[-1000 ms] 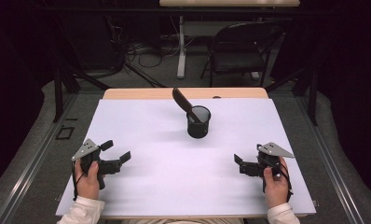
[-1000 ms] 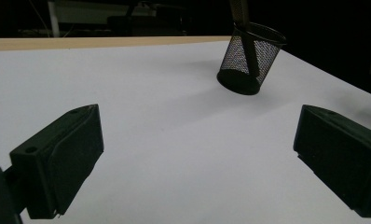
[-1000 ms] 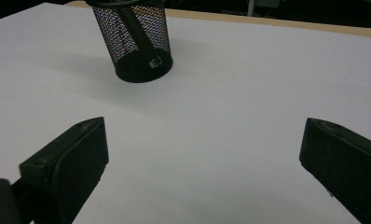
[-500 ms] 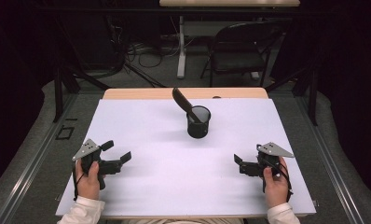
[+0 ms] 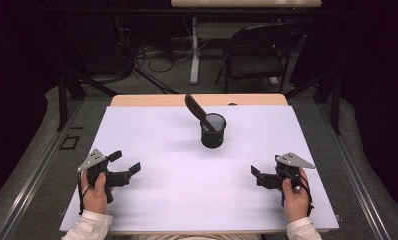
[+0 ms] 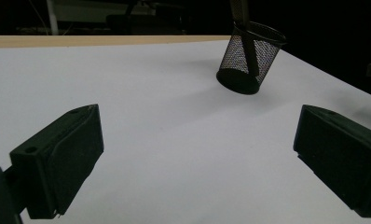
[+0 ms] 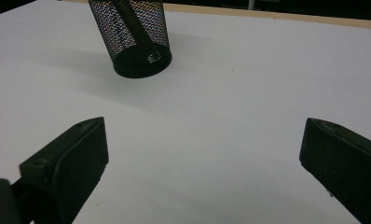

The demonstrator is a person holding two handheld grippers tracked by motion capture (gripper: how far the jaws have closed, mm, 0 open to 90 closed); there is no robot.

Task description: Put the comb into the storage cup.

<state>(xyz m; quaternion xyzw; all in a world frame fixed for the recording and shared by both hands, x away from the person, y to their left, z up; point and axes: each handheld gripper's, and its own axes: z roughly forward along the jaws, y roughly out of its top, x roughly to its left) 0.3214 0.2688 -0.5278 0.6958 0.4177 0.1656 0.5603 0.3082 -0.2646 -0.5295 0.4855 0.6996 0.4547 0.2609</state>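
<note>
A black mesh cup (image 5: 212, 130) stands upright near the middle of the white table top (image 5: 197, 170), toward the far side. A dark flat tool (image 5: 194, 108) leans in it, its upper end sticking out to the left. The cup (image 6: 250, 60) sits far ahead in the left gripper view, and the cup (image 7: 133, 35) is at upper left in the right gripper view. My left gripper (image 5: 126, 164) rests at the near left, open and empty. At the near right, my right gripper (image 5: 255, 176) is also open with nothing between its jaws.
The white sheet covers a wooden table whose bare edge (image 5: 197, 99) shows at the back. Beyond it stand a black chair (image 5: 257, 55) and cables on the floor. Metal rails (image 5: 32, 170) run along both sides of the table.
</note>
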